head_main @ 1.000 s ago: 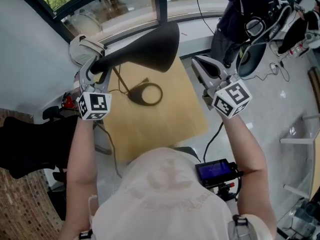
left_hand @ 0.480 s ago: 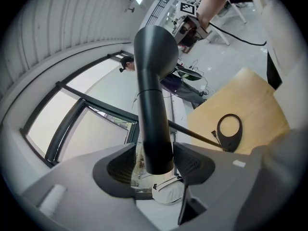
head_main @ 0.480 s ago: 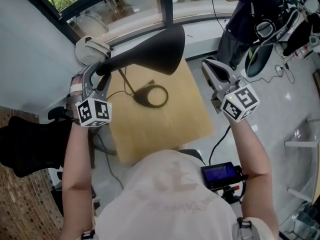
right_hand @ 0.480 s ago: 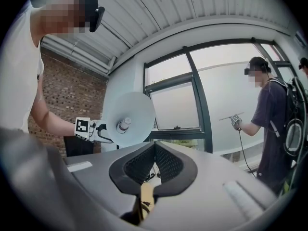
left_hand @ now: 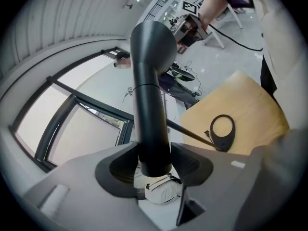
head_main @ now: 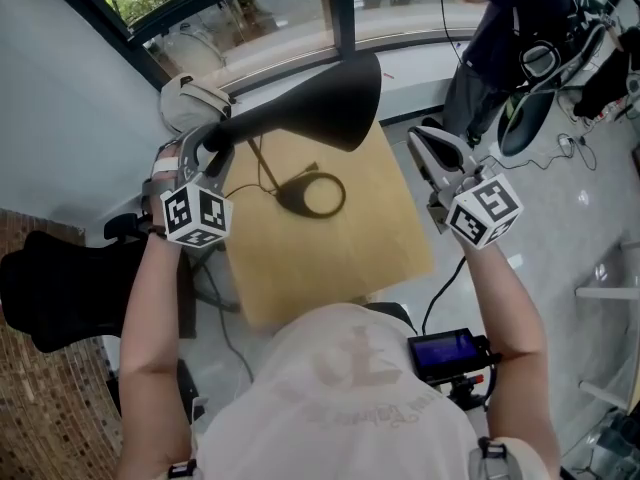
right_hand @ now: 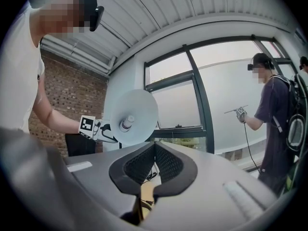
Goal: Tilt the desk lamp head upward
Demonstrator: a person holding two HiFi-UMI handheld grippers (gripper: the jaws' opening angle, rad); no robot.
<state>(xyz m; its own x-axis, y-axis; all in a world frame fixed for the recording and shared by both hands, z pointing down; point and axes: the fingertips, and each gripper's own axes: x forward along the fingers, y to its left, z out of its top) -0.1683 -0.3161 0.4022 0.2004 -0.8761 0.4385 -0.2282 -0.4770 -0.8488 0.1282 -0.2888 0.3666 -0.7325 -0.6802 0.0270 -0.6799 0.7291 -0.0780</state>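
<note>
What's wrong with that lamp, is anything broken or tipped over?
Nothing looks broken or spilled. The black lamp head points sideways only because the left gripper, whose jaws have just been closing, clamps its narrow neck. The ring base lies flat on the wooden table.

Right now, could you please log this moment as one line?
left gripper: jaws just closed further, gripping lamp neck | right gripper: shut, empty

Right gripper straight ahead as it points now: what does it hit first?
Likely nothing close: the right gripper aims just below and right of the black desk lamp's white-lined cone shade, toward the dark-framed window. Depth is unclear; it could graze the shade's rim.
</note>
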